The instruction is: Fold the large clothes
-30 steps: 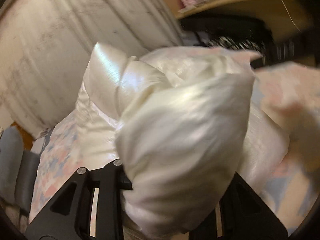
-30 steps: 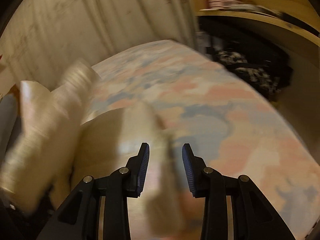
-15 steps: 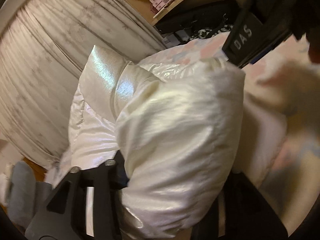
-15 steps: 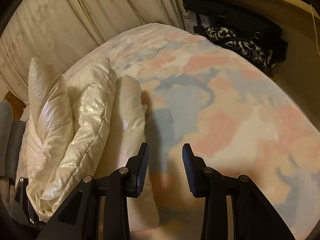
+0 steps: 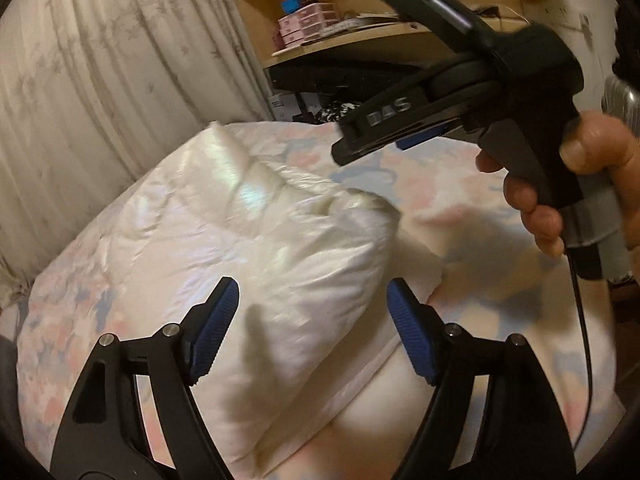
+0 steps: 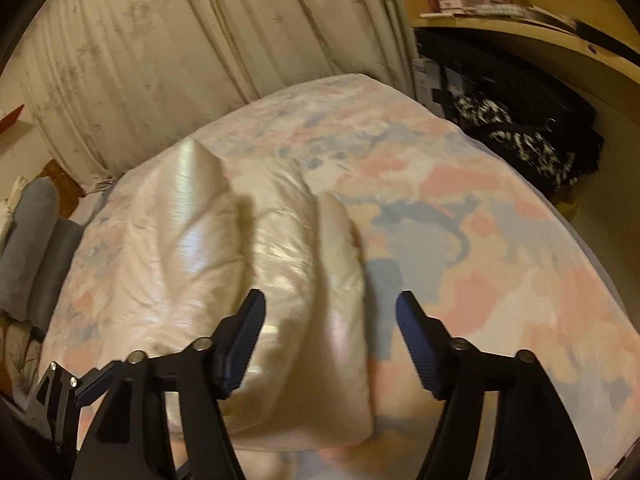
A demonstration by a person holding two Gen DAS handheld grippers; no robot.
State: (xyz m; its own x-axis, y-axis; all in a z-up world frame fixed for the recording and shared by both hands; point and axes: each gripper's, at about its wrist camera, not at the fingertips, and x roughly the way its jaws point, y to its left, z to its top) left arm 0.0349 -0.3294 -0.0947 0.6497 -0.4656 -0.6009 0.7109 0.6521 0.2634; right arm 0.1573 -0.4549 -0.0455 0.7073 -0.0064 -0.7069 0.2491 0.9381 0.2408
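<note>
One puffy white jacket (image 5: 256,264) is seen lying on one bed (image 6: 500,248). The bed is covered with a sheet of pink, blue and cream patches. The jacket is folded into a thick bundle, and three soft rolls can be counted along its top in the right view.

Two claws are seen. The left claw (image 5: 312,328) is held over the jacket with its jaws wide apart. The jaws have just been opening, and the jacket is no longer pinched, though it shows between them. The right claw (image 6: 330,344) is also spread wide above the near end of the bundle. Its jaws have just been opening too, and nothing is pressed by the blue pads.

One hand (image 5: 576,184) is seen on the handle of the right claw. One pale curtain (image 6: 180,52) is hung behind the bed.
</note>
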